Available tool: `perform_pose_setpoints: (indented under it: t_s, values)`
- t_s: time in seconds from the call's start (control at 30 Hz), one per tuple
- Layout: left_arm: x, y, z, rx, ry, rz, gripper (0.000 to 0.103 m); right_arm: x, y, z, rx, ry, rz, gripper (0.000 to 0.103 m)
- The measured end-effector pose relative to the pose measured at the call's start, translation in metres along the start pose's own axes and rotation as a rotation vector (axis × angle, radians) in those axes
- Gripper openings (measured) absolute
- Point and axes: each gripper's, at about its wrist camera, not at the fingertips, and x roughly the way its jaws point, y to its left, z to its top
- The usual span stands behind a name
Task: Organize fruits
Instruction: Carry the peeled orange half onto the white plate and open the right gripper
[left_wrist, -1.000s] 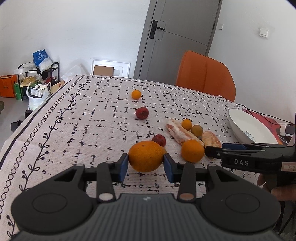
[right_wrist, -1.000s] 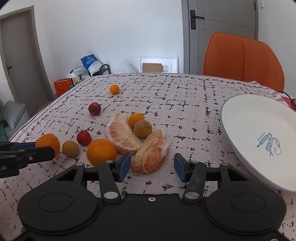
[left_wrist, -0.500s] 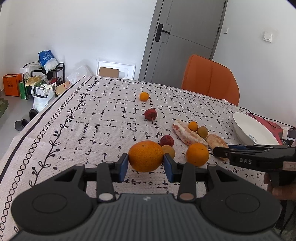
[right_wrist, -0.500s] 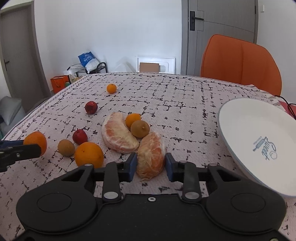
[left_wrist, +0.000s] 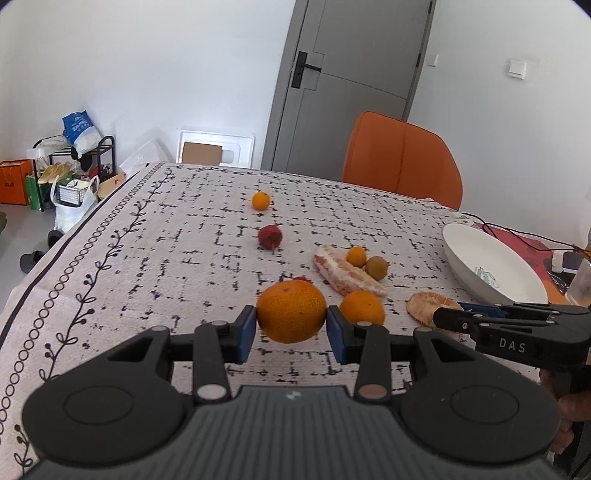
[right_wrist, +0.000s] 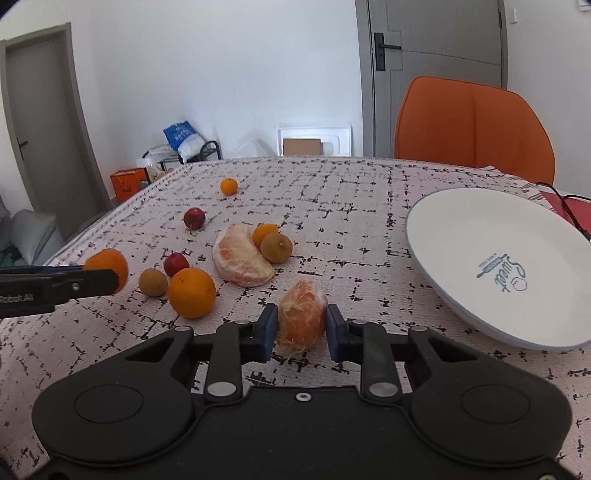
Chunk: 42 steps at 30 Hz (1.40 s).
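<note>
With the left gripper (left_wrist: 291, 322) closed on a whole orange (left_wrist: 291, 311) and the right gripper (right_wrist: 301, 325) closed on a peeled citrus segment (right_wrist: 301, 320), both raised above the tablecloth (right_wrist: 351, 236), the plate (right_wrist: 461, 236) remains empty (organizing has barely begun, by appearance), seven fruits still scattered.

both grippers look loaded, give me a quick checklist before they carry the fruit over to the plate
1. Left gripper shut on the whole orange, pads on both sides: ok.
2. Right gripper shut on the peeled citrus piece: ok, but the flesh is soft and ragged, so it may squash or slip.
3. White plate bare, with room for fruit: ok.
4. Whole orange lifted clear of the tablecloth: cannot tell.
5. Path from the right gripper to the plate free of other fruit: ok.
6. Gripper spacing: the right gripper sits just right of the left one's route, so move one at a time: not ok.
</note>
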Motion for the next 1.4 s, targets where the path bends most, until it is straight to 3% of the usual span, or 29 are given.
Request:
perform_pose_setpoints:
  t_s: [0.67,1.4]
  values:
    - [0.012,-0.057,0.008,0.096,0.000,-0.096,0.040,-0.039,-0.026,-0.002,0.027,-0.086,-0.009,0.020]
    - [0.044,-0.138,0.024,0.246,-0.003,-0.197,0.040,-0.068,-0.108,-0.010,0.166,-0.177,-0.152,0.020]
